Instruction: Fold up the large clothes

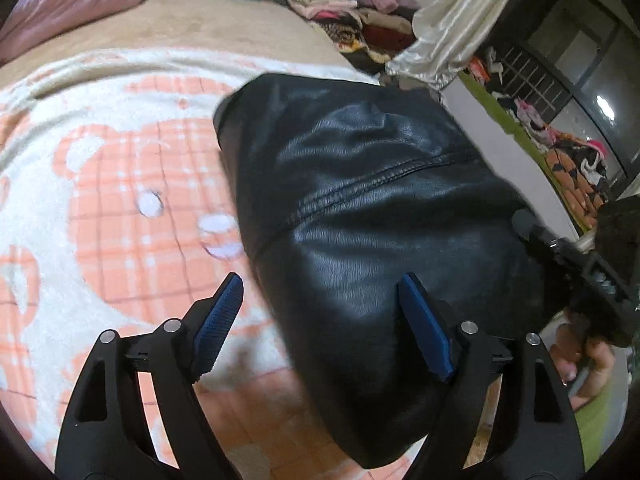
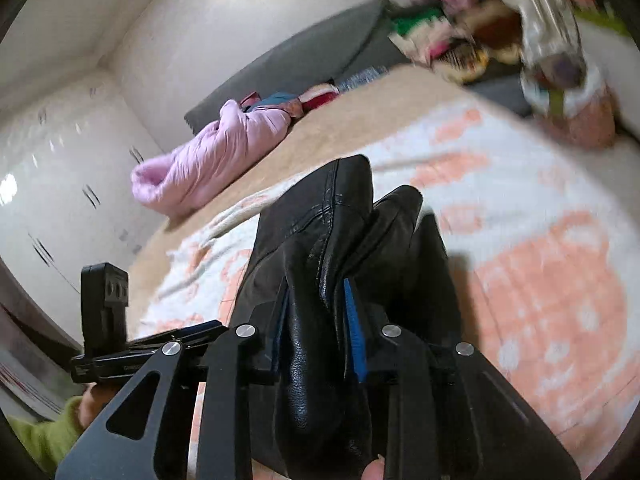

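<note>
Spread across a bed, a peach-and-white bear blanket (image 1: 120, 184) is carrying a black leather jacket (image 1: 360, 200), partly folded and bulging. Left gripper (image 1: 320, 320) is hovering with its jaws spread and empty, the jacket's near edge lying between and beyond them. Right gripper (image 2: 316, 320) is pinching a thick fold of the jacket (image 2: 320, 264) between its jaws. Folding it well probably means carrying that gathered edge over flat while the free jaws pin the bulk. Beyond the jaws, a pink quilt (image 2: 208, 156) and heaped clothes (image 1: 348, 12) are crowding the room.
</note>
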`<state>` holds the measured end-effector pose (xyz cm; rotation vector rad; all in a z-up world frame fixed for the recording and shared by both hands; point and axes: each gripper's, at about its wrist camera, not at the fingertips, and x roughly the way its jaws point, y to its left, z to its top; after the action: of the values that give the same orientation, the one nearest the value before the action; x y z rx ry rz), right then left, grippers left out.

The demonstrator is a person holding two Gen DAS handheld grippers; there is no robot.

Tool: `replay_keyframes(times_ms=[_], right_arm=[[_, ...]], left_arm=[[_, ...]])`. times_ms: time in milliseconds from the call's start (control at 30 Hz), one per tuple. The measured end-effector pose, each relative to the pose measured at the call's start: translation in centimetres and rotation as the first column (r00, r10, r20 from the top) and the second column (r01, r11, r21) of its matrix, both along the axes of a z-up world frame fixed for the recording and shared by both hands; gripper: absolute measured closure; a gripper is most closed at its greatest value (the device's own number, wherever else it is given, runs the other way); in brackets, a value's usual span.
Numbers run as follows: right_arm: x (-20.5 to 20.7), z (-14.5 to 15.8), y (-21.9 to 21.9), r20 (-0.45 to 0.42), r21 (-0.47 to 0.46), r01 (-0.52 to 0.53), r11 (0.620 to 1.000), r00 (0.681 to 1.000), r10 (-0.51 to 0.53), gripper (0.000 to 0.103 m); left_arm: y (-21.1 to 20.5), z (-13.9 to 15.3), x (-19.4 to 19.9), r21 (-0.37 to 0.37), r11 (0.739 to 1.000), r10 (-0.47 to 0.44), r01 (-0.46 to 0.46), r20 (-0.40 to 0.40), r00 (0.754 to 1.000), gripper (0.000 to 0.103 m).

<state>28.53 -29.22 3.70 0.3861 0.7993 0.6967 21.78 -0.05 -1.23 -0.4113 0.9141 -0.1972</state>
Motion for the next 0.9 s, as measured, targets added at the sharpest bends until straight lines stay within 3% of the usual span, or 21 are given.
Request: replay_keyframes(times_ms=[67,133,200,333,433,500,600,833,900], right_arm=[[0.5,-3.6,-1.2,-0.101,0.047,0.003,0.999,0.995,0.002,0.079],[0.4,-5.4,-1.8,-0.141,0.049,0.027,0.998,0.990,-0.020,0.079],[-0.1,-6.2,-2.3,-0.121,0.010,0.055,0.998,0.991,-0.053,0.078],[-1.2,-6.4,-1.7,-0.048,-0.124,0.091,0.988,0.994,-0.097,0.074],[-1.5,-6.6,-0.8,-0.001,-0.200,0.113,0.973,0.993,-0.115,0.060],[-1.6,-6.9,-1.0,-0.003,-0.215,0.144,0.966,0.989,-0.148,0.038],[-2.0,-7.4,-2.0,-0.019,-0.198,0.165,0.966,0.985,-0.172,0.021],[-2.5,-8.3,-4.3,-0.130,-0.060,0.146,0.987,0.980,-0.153,0.024],[-2.5,-8.5,-4.3,-0.161,-0.014,0.116,0.993,0.980,-0.116,0.048]], left_arm=[[-1.0,-1.1,0.2,0.009,1.000,-0.015,0.016,-0.034,0.999,0.023],[-1.8,-2.0,0.3,0.021,0.999,-0.030,0.031,-0.058,0.998,0.022],[-2.6,-2.6,0.3,0.030,0.999,-0.042,0.044,-0.067,0.997,0.017],[-3.6,-2.5,0.3,0.078,0.995,-0.058,0.063,-0.065,0.996,0.017],[-4.2,-2.2,0.5,0.104,0.992,-0.065,0.071,-0.063,0.996,0.017],[-4.6,-2.3,0.6,0.109,0.991,-0.073,0.080,-0.065,0.995,0.017],[-4.6,-2.4,0.4,0.114,0.990,-0.076,0.083,-0.062,0.995,0.017],[-4.4,-2.4,0.4,0.100,0.992,-0.074,0.080,-0.060,0.995,0.017],[-4.4,-2.4,0.4,0.102,0.991,-0.079,0.085,-0.060,0.995,0.017]])
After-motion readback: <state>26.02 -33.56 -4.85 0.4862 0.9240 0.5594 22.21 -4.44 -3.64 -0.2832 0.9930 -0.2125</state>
